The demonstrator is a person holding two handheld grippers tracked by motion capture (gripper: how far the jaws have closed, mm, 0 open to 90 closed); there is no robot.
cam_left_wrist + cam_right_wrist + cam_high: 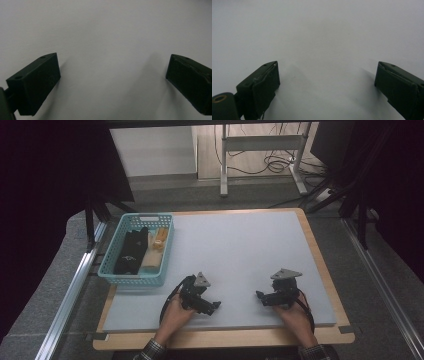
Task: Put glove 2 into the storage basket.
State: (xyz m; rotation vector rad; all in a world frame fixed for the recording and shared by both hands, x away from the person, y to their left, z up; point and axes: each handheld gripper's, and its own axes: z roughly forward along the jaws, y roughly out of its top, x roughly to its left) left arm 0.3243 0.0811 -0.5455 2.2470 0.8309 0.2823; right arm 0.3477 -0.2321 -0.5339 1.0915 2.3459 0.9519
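Nearest, the left black two-jaw gripper and right black two-jaw gripper gape wide, empty; the turquoise plastic basket lies at ten o'clock, nearer the left.

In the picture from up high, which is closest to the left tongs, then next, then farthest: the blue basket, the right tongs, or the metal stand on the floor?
From the left tongs:
1. Blue basket, just up-left.
2. Right tongs, across the mat.
3. Metal stand, far beyond the table.

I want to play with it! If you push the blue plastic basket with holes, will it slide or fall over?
The turquoise plastic mesh basket would probably slide, not tip: it sits low, wide and flat on the smooth grey mat. It likely feels light, though the black things and pale blocks inside add some weight.
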